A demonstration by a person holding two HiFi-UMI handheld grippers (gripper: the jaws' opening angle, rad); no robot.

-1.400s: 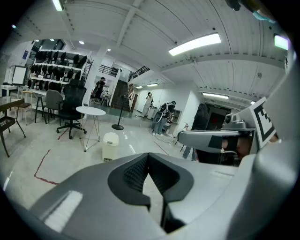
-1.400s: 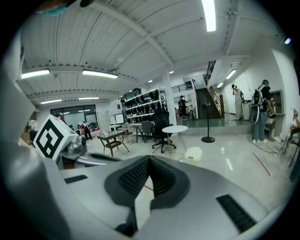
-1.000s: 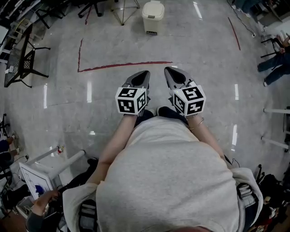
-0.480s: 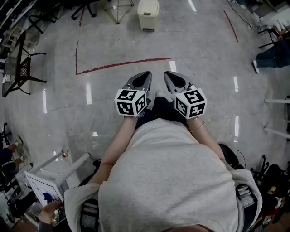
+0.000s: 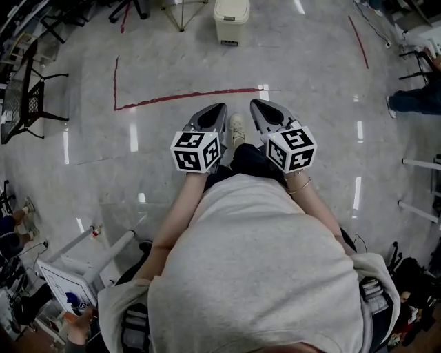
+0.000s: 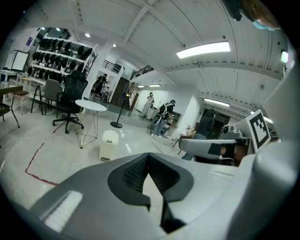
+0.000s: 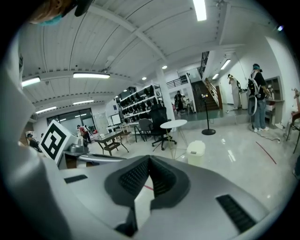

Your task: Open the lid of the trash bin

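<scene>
Though far from the shut trash bin [image 5: 231,19], left hand-held gripper [image 5: 220,107] and right hand-held gripper [image 5: 257,104] clenched empty.

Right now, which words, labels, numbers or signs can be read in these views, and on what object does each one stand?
No text can be read.
Dark label low on the trash bin: too small to read.
Marker cube on the left gripper, and cube on the right gripper: black-and-white square patterns, no letters.
Blue mark on the white box: blurred.
</scene>
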